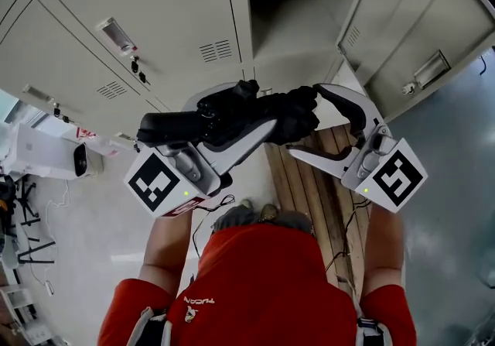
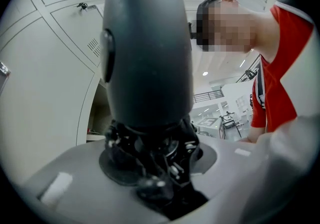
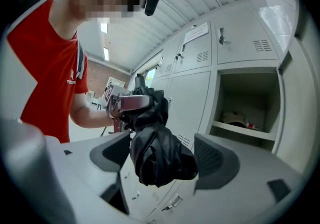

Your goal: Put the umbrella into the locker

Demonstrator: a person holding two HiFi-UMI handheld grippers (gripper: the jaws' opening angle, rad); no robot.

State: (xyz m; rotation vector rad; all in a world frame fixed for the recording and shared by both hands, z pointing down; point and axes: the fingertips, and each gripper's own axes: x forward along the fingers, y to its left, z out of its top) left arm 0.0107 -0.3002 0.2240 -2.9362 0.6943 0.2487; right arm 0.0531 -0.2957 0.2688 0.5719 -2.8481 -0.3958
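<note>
Left tongs (image 2: 155, 160) were clamped on the folded black fabric umbrella (image 1: 282, 116), right by its rounded dark-grey handle (image 2: 145, 47); right tongs (image 3: 165, 160) sat wide apart around the bunched far end, not really squeezing it; so the umbrella was held up just in front of the open grey metal locker (image 3: 247, 95), not inside yet.
</note>
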